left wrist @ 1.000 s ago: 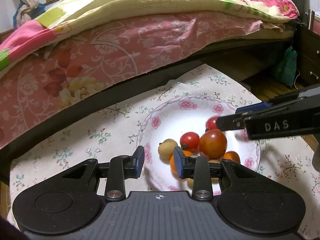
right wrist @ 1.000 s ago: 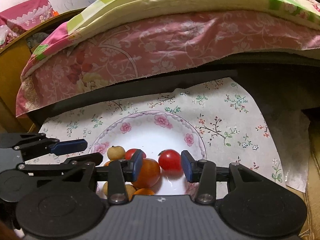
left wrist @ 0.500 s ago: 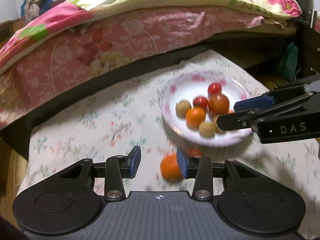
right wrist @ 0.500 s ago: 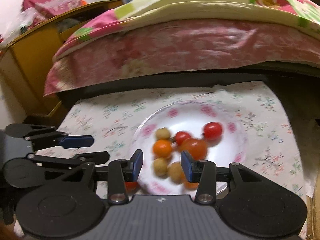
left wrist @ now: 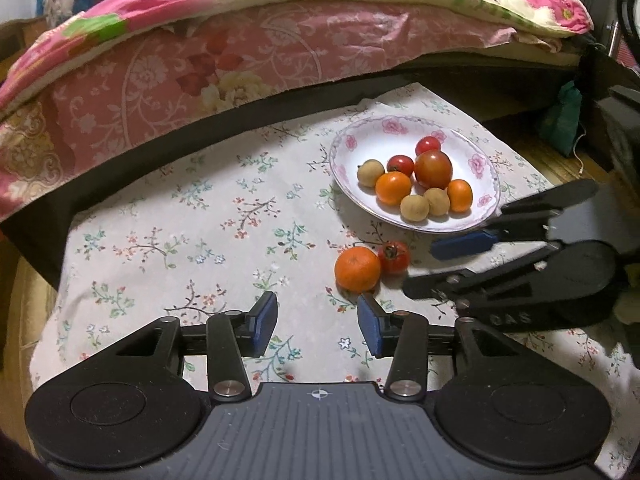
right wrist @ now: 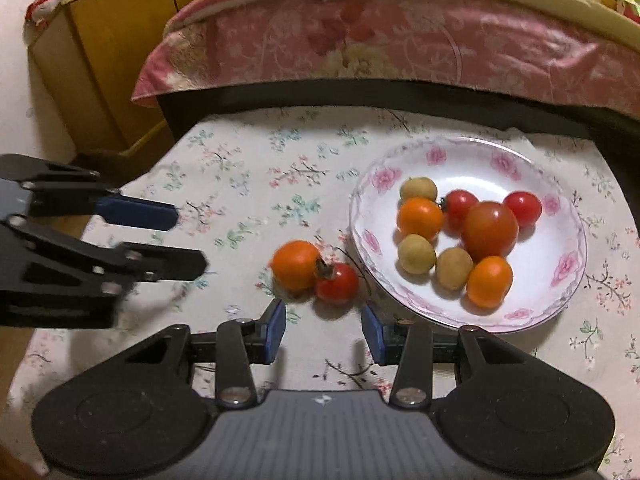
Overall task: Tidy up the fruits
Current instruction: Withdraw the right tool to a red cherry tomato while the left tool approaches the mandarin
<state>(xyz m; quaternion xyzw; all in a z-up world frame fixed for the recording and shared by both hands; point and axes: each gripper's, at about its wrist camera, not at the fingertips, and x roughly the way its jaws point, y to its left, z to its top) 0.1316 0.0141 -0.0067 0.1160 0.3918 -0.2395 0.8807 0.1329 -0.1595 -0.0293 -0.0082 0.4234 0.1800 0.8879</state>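
Two fruits seen beside plate [left wrist: 416,224]
Left claw [left wrist: 316,322] just spread, empty; right claw [right wrist: 325,330] parted, empty; orange [left wrist: 357,269] touched by tomato [left wrist: 394,257]

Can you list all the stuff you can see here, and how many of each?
Plate: one, white with pink flowers, on the cloth.
Tomatoes on plate: three, red, one big and two small.
Orange fruits on plate: two, orange.
Tan fruits on plate: three, brownish yellow, small and round.
Loose orange fruit: one, orange, on the cloth beside the plate.
Loose tomato: one, red, touching the loose orange fruit.
Cloth: one, pale with little flowers, under everything.
Bed cover: one, pink and flowery, behind.
Cabinet: one, yellow wood, far left.
Left gripper: one, black with blue pads, open, empty.
Right gripper: one, same colours, open, empty.
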